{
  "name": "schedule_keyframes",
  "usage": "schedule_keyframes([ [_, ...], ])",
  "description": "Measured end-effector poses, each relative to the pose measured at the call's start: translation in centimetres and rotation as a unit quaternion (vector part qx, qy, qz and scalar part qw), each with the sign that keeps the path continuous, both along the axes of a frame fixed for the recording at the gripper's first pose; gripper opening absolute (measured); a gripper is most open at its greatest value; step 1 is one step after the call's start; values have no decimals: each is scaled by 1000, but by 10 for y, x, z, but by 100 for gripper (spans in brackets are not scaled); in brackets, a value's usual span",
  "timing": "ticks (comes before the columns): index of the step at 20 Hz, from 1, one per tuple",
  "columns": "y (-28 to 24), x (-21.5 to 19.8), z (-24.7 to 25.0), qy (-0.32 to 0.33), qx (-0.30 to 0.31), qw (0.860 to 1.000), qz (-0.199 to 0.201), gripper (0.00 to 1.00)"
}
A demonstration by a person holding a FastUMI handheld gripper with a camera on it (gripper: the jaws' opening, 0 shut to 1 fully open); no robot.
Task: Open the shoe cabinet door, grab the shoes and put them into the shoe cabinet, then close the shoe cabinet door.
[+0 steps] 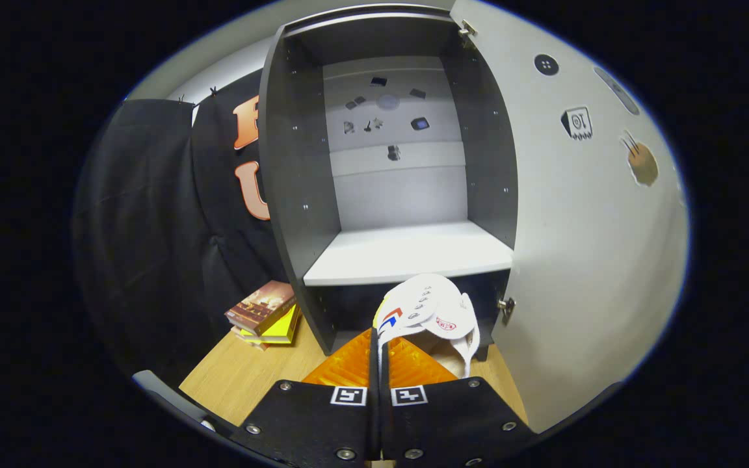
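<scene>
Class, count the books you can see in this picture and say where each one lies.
2, possibly more hidden: stacked on the wooden table left of the shoe cabinet. Brown book on top, yellow book beneath. The tongs hold the shoe.

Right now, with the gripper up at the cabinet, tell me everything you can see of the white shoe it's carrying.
The white shoe hangs pinched between the gripper fingers, which are shut on its edge. It looks like soft fabric or foam, with a red and blue mark on one side, a small red oval logo, and a row of dark eyelet-like marks. It is held tilted in the air, in front of the open grey cabinet's lower compartment, just below the white shelf. Whether it is one shoe or a pair is unclear.
</scene>
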State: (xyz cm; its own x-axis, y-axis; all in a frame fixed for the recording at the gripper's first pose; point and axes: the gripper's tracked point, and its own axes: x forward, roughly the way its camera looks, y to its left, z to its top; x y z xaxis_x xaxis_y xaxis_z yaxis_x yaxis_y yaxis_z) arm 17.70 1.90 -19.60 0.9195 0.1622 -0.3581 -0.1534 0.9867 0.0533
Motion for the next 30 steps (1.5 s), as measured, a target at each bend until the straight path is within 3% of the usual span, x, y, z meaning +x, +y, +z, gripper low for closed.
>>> schedule_keyframes([
  [9, 7, 84, 49, -47, -8, 999, 11, 0],
  [19, 11, 208, 33, -29, -17, 999, 18, 0],
  [30, 26, 244, 0, -5, -15, 999, 37, 0],
])
